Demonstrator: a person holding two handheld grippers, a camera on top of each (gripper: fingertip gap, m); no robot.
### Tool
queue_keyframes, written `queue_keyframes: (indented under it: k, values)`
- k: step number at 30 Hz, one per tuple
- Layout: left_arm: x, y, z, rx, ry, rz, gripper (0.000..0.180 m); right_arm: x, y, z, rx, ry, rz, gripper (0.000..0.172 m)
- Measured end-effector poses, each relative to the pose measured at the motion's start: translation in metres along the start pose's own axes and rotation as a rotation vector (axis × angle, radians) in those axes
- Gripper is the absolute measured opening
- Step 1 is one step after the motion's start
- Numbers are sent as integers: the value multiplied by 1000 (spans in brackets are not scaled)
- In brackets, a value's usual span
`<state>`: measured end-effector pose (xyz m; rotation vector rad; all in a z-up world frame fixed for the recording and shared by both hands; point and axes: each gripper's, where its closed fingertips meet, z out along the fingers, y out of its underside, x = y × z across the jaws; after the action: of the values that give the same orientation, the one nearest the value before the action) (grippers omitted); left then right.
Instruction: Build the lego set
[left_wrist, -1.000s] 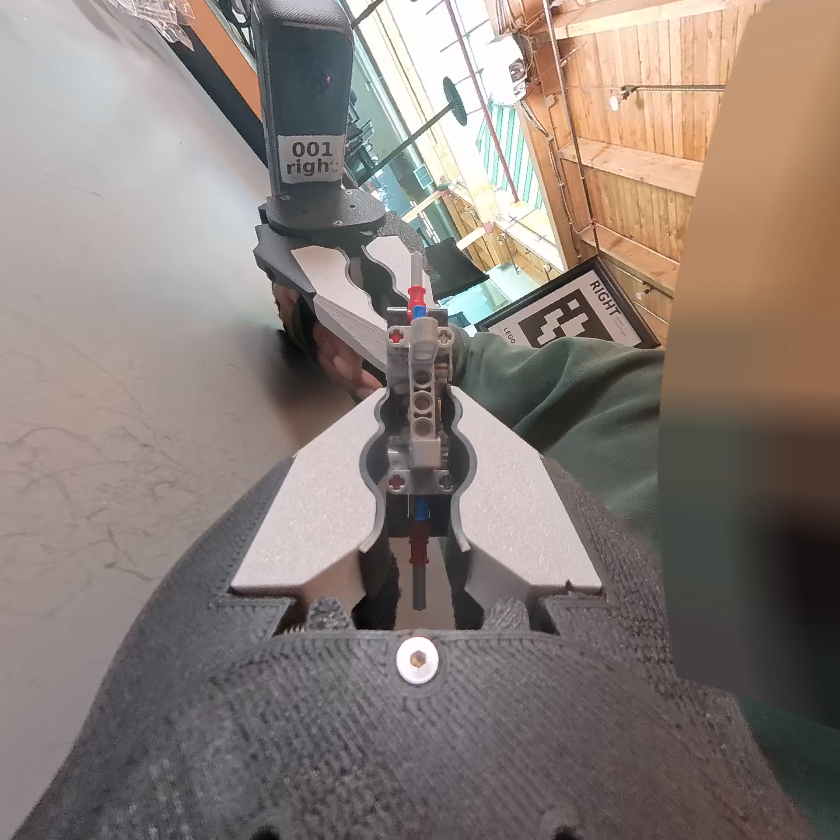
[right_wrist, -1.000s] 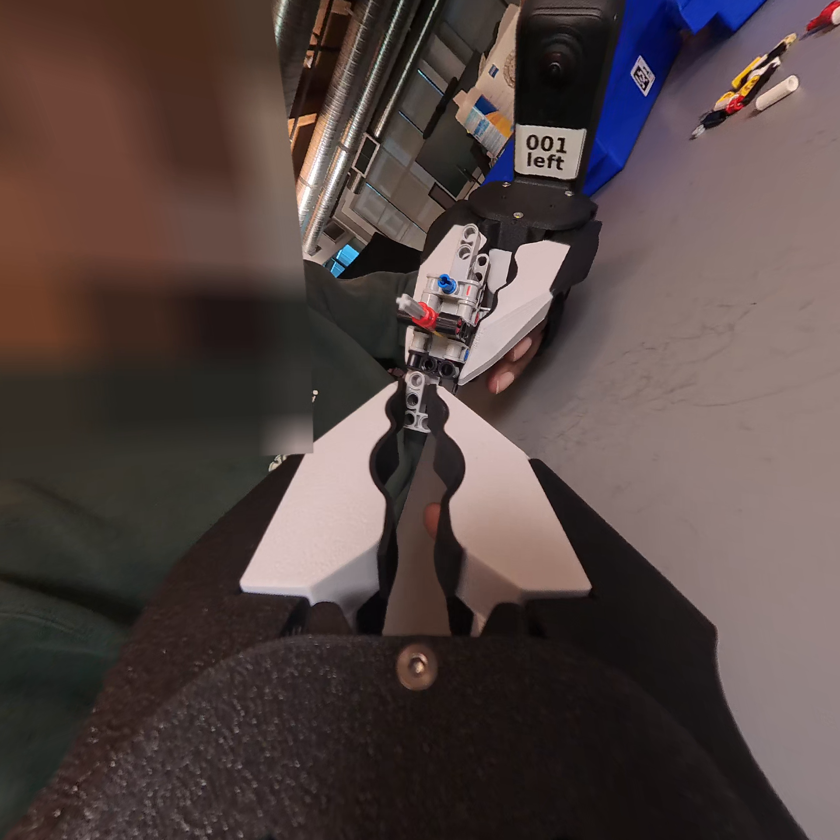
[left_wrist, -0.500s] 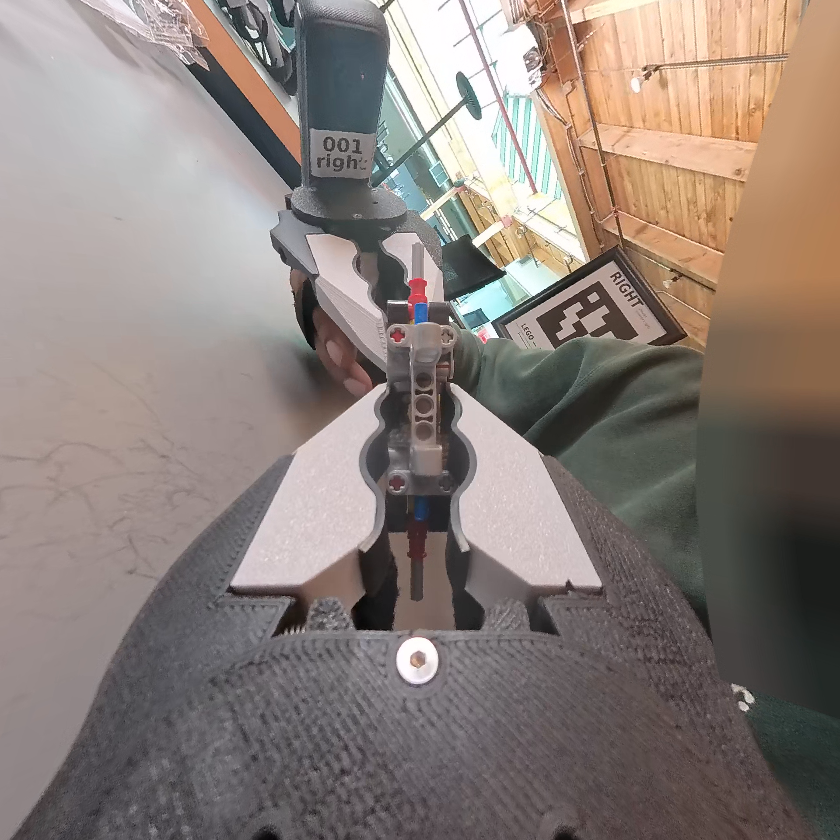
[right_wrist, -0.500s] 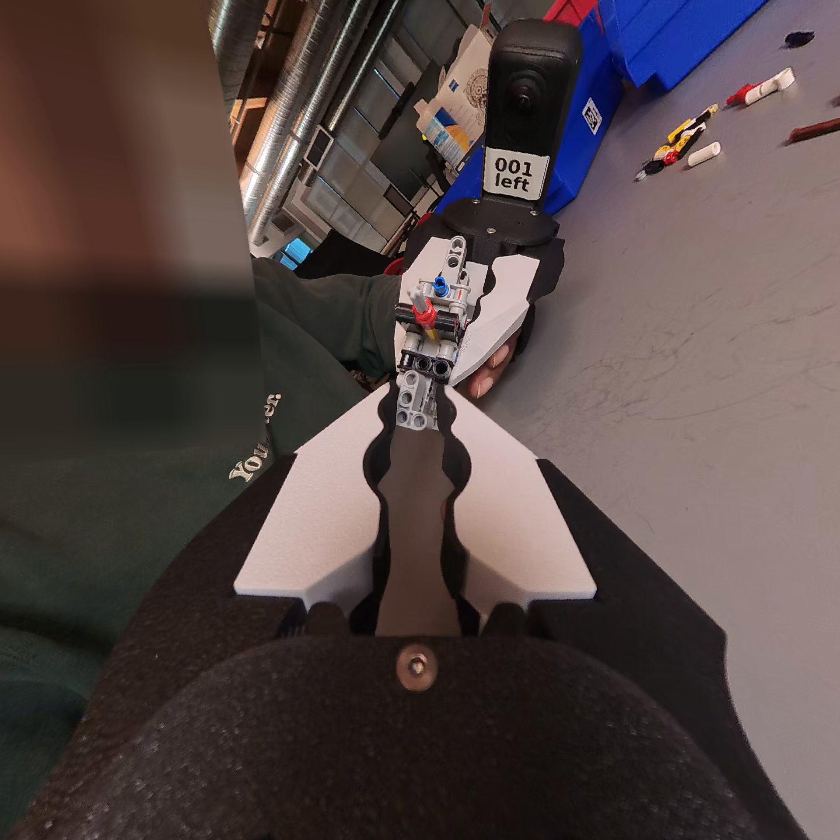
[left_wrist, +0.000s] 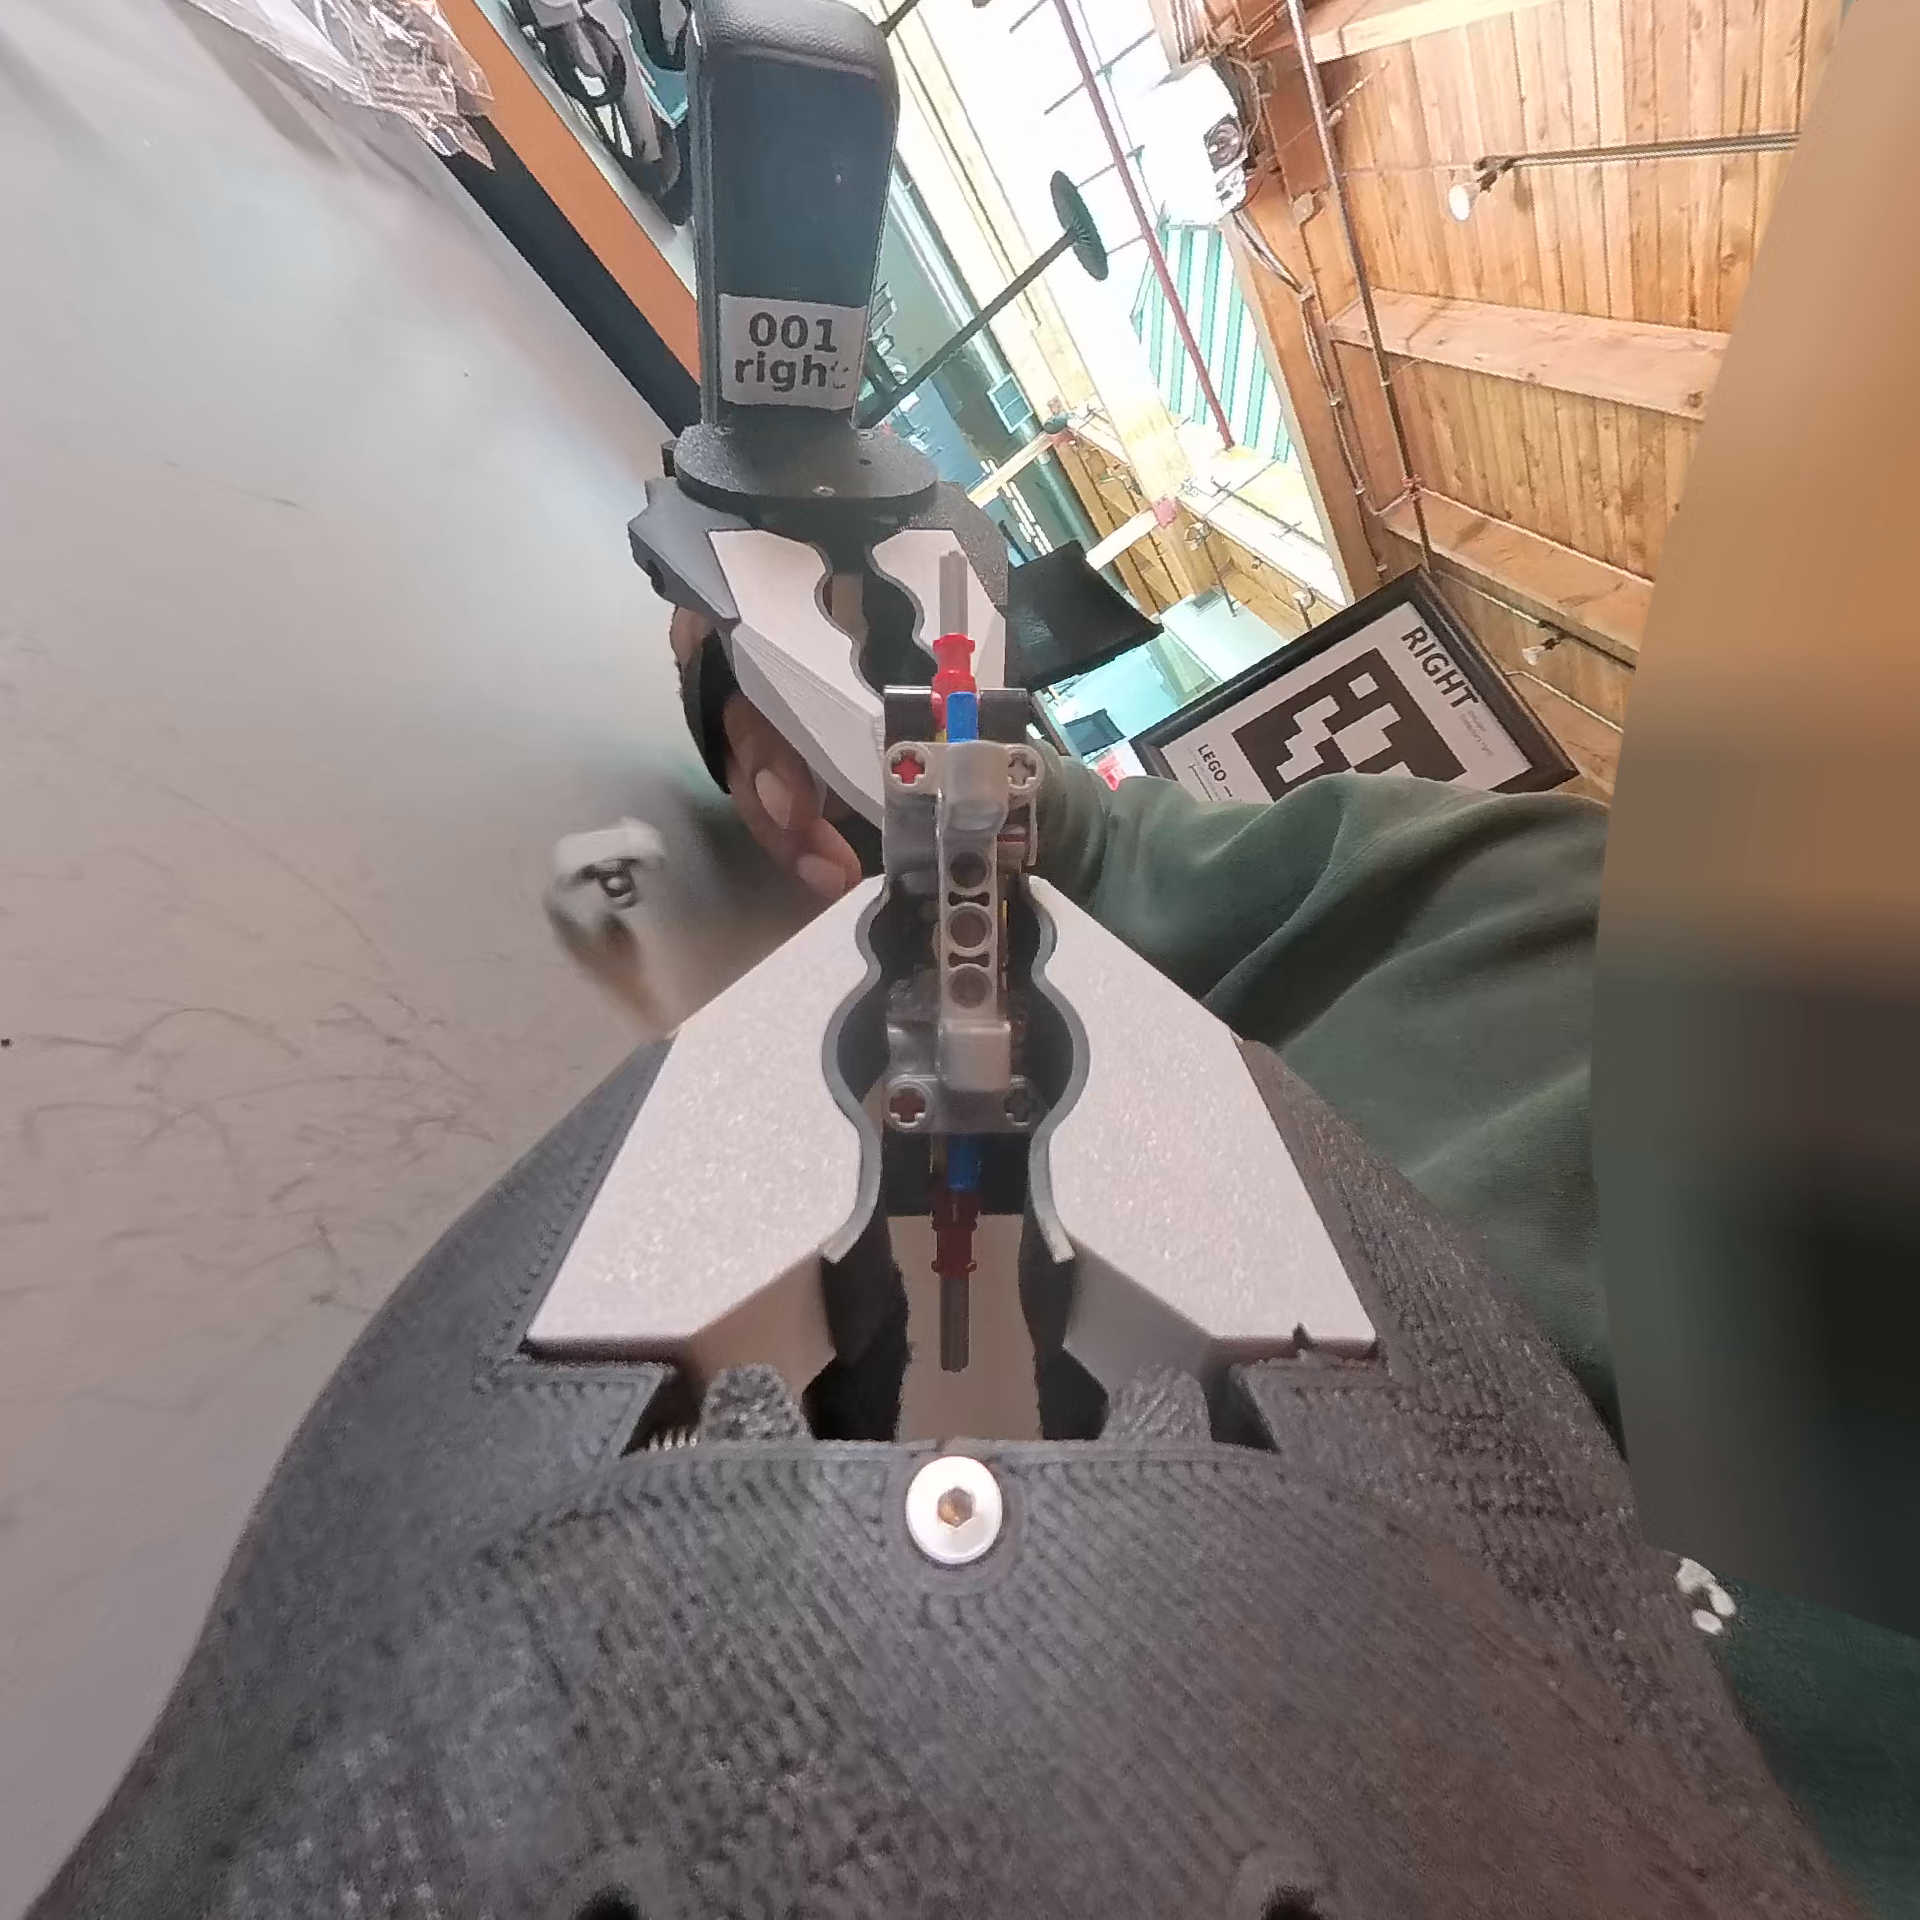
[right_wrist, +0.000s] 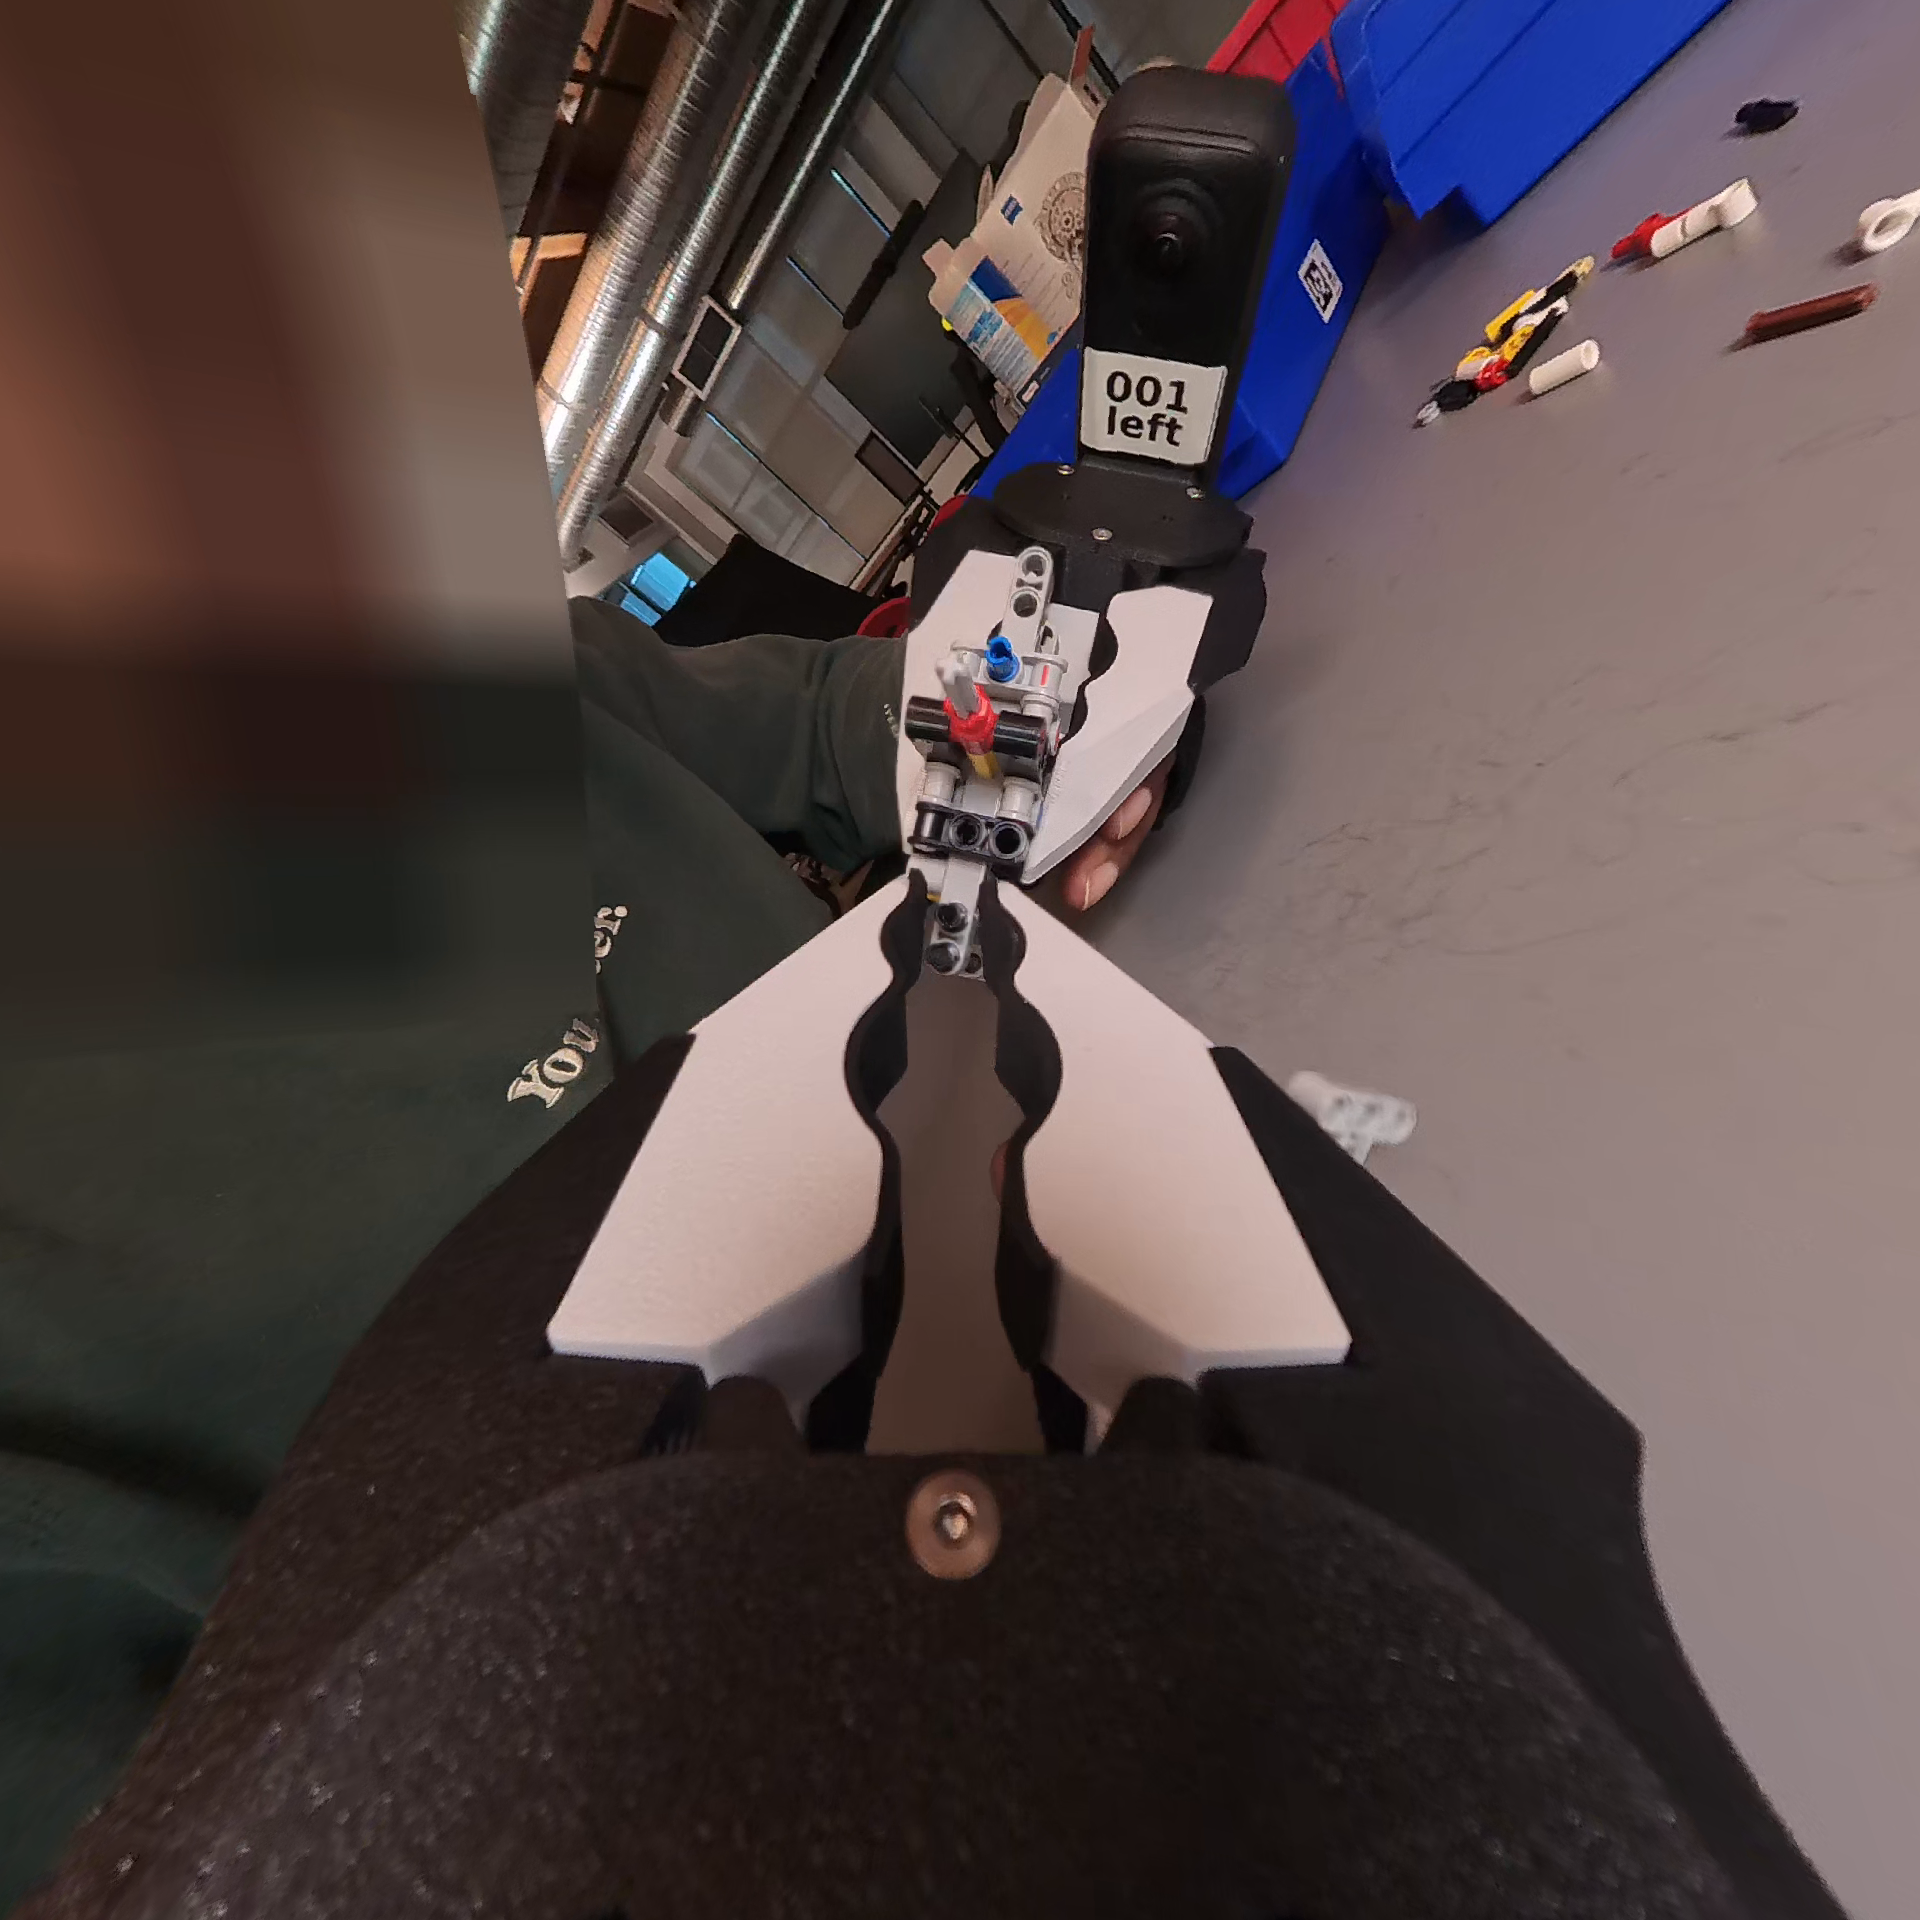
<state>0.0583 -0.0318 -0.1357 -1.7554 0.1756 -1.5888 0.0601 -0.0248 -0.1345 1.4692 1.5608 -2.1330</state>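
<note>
My left gripper (left_wrist: 961, 904) is shut on a grey beam-and-pin assembly (left_wrist: 961, 935) with red and blue pins and a grey axle through it. It holds the assembly in the air above the grey table (left_wrist: 260, 623). The right wrist view shows the same assembly (right_wrist: 982, 748) between the left gripper's white fingers (right_wrist: 1132, 707). My right gripper (right_wrist: 954, 920) faces it, with its tips shut on a short grey beam (right_wrist: 956, 914) that sticks out of the assembly's near end. A small white piece (left_wrist: 608, 883), blurred, is just by the table; it also shows in the right wrist view (right_wrist: 1351, 1117).
Blue bins (right_wrist: 1507, 104) stand at the table's far side. Loose pieces lie near them: a yellow-black-red cluster (right_wrist: 1507, 343), a white cylinder (right_wrist: 1564, 366) and a brown bar (right_wrist: 1808, 312). A person's green sleeve (left_wrist: 1403, 935) is close on one side. A framed marker board (left_wrist: 1351, 727) stands behind. Both grippers' tips are close together, under 4 cm apart.
My right gripper's jaws opened around the short grey beam, then came together on it again. A small white piece has appeared, blurred, by the table. The left grasp has not changed.
</note>
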Motion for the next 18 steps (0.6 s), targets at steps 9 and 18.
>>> queue_keyframes:
  k: [9, 18]
  values:
    - [-10, -22, -18, 61, -150, 291, 19, 16, -25, -30, 8, 336, -272, 15]
    - [26, -38, -19, 232, -49, 534, 19, -10, -36, 15, 44, 378, -575, 8]
